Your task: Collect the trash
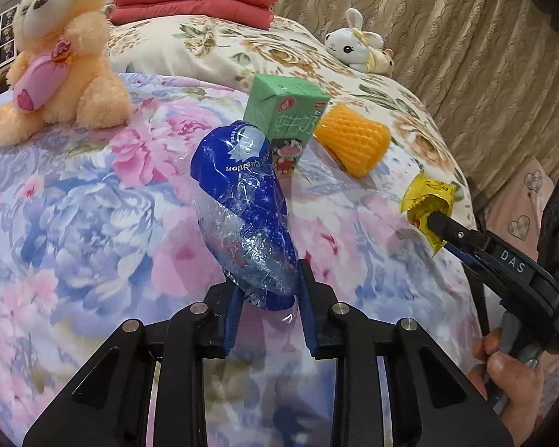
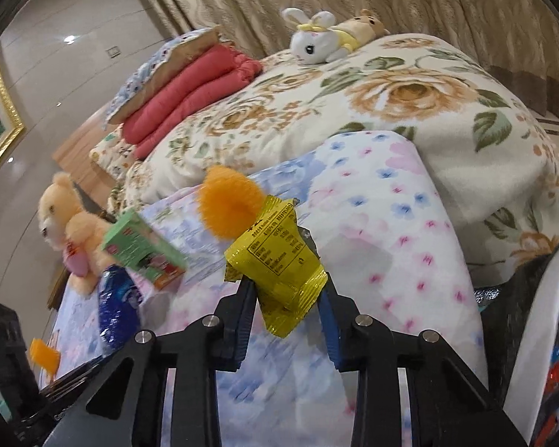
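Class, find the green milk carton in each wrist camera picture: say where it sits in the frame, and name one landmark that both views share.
Left wrist view: the green milk carton stands above centre, behind the blue plastic bag held in the left gripper.
Right wrist view: the green milk carton lies at left of centre, tilted, beside the teddy bear.
Shared landmark: the orange foam net, next to the carton.

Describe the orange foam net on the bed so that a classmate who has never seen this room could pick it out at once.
Start at the bed's pink-and-blue floral quilt, with the peach teddy bear at one side. Near the quilt's middle stands a green milk carton; the orange foam net lies beside it. It alone is orange, ribbed mesh, an open-ended sleeve.
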The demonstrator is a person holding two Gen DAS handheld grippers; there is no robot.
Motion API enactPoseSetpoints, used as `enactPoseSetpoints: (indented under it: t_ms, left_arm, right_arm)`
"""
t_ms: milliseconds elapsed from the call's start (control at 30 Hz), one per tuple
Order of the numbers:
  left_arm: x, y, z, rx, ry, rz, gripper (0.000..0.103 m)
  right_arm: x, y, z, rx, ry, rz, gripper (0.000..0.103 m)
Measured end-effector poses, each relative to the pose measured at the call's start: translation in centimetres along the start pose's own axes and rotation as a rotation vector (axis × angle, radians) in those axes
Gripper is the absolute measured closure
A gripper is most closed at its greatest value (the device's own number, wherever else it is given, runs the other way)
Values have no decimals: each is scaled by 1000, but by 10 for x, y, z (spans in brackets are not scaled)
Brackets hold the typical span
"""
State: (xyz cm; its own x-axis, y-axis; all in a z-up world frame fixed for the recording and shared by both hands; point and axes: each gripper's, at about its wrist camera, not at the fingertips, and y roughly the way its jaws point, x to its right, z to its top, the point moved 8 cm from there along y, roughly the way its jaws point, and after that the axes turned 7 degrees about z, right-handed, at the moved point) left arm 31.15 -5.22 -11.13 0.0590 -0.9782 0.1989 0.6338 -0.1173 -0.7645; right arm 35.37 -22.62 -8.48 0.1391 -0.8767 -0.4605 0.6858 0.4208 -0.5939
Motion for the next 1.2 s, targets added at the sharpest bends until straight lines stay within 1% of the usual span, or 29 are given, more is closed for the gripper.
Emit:
enactPoseSetpoints:
  t_ms: [233, 500, 733, 900, 1200]
  left_arm:
    - [9, -25, -17, 12, 18, -33, 78]
    - [27, -45, -37, 12, 64, -64, 78]
    - [44, -59, -51, 12, 102, -90, 78]
    - [59, -68, -59, 16, 139, -108, 78]
    - [86, -77, -70, 16, 195, -133, 78]
  right_arm:
    - [-18, -25, -28, -7, 5, 46, 70]
    - [-22, -53, -51, 2, 18, 54, 70]
    - [-23, -79, -64, 21, 29, 62, 70]
    - [-15, -98, -71, 41, 49, 53, 70]
    - [-1, -131, -74, 90, 73, 37, 70]
